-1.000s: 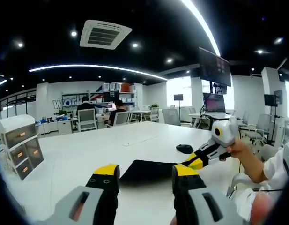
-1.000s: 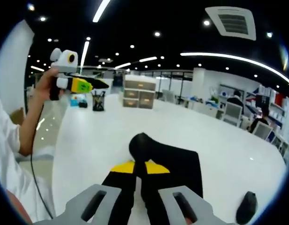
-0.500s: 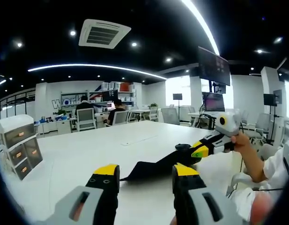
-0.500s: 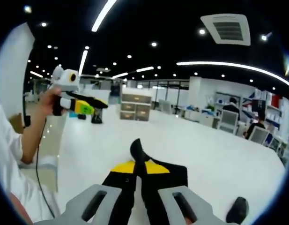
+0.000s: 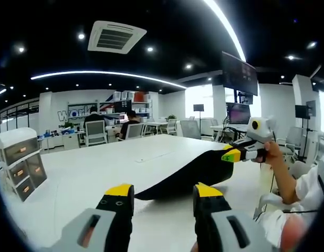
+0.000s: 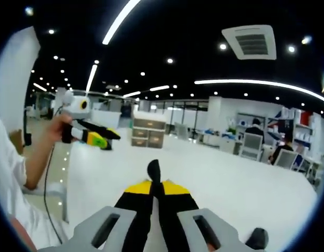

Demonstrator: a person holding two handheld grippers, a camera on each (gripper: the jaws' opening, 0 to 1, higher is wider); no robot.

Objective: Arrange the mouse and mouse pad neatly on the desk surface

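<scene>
Black mouse pad (image 5: 190,173) slanting upward rightward

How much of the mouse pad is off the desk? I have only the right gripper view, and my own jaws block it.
Observer: In the left gripper view, the mouse pad slopes down from the right gripper, which pinches its raised end; the low end rests on the desk.
Operator: Is the left gripper carrying anything?
Observer: No. The left gripper has its jaws open and empty, just short of the pad's low end.
</scene>
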